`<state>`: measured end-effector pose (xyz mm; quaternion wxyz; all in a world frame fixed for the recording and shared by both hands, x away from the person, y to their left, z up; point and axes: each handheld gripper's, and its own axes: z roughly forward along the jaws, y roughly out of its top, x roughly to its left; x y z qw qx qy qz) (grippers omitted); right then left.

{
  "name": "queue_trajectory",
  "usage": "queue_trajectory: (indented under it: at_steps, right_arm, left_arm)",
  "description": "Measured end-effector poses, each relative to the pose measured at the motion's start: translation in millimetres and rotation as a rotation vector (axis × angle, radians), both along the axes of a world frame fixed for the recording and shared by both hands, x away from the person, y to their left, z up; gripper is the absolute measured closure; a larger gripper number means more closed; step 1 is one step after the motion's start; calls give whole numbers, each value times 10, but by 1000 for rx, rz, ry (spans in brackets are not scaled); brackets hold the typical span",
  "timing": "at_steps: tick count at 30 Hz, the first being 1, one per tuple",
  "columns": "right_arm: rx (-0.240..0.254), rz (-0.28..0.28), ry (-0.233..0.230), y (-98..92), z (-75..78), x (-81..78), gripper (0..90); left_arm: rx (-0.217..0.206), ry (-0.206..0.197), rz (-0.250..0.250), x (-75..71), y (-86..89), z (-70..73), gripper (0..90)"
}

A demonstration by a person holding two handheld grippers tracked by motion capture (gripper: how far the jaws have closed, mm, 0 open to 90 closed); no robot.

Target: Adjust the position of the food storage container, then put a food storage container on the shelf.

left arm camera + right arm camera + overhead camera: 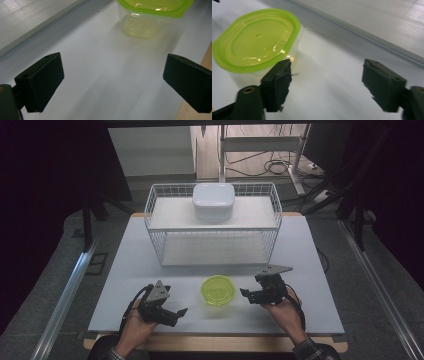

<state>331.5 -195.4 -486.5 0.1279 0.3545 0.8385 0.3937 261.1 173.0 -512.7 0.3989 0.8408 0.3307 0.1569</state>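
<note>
White table (pixel 125 270), wire basket (pixel 160 200) behind lidded container (pixel 218 290)

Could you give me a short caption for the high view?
Two hand-held grippers, left and right, flank a green-lidded tub before a wire basket.

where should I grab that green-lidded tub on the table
Grip the tub across its clear body just under the lid, coming in level from the right tool's side. The lid rim overhangs, and the upright walls taper downward.
</note>
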Motion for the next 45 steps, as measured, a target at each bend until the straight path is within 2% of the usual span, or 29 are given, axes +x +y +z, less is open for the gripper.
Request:
queue_trajectory:
  at_steps: [4, 12, 24, 28, 33, 39, 42, 45]
  right_arm:
    - [15, 7, -6, -37, -11, -58, 146]
    - [30, 7, 17, -99, -53, -115, 88]
    - [31, 19, -11, -69, -46, -113, 43]
    - [45, 20, 10, -49, -28, -109, 42]
    - [72, 51, 33, -25, -15, -94, 29]
    - [62, 66, 41, 50, 42, -81, 50]
    - [55, 68, 60, 94, 77, -71, 137]
    - [94, 77, 107, 108, 89, -22, 216]
  left_arm:
    - [-3, -11, 16, -13, 46, -26, 25]
    - [-3, -21, 16, -18, 55, -45, 19]
    - [-7, -28, 15, -16, 58, -49, 18]
    - [-3, -26, 12, -15, 49, -56, 19]
    - [-6, -23, 14, -12, 50, -59, 18]
    - [-1, -20, 11, -8, 46, -63, 19]
    - [1, -21, 10, -7, 43, -65, 19]
    - [2, -20, 10, -4, 43, -66, 19]
